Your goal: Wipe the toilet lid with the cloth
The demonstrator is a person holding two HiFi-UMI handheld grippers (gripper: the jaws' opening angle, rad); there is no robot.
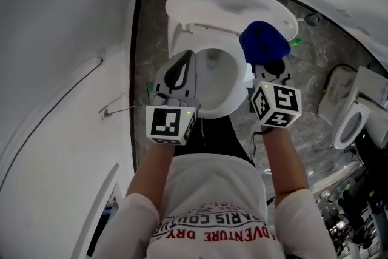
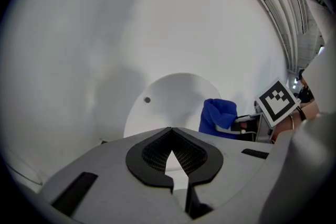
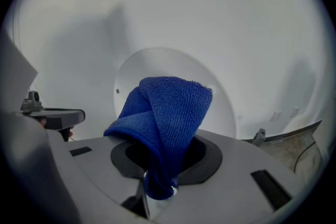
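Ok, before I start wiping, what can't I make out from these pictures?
- Head view: whether the cloth touches the lid. The cloth covers that spot and the right gripper tips.
- Right gripper view: the lid's lower part, behind the cloth and the gripper body.
- Left gripper view: the bowl, behind the left gripper.
- All views: stains on the lid, too small against the bright white.

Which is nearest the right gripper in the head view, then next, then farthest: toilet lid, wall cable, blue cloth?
1. blue cloth: held by the right gripper, jaws shut on it.
2. toilet lid: raised, just beyond the cloth.
3. wall cable: far off on the left wall.
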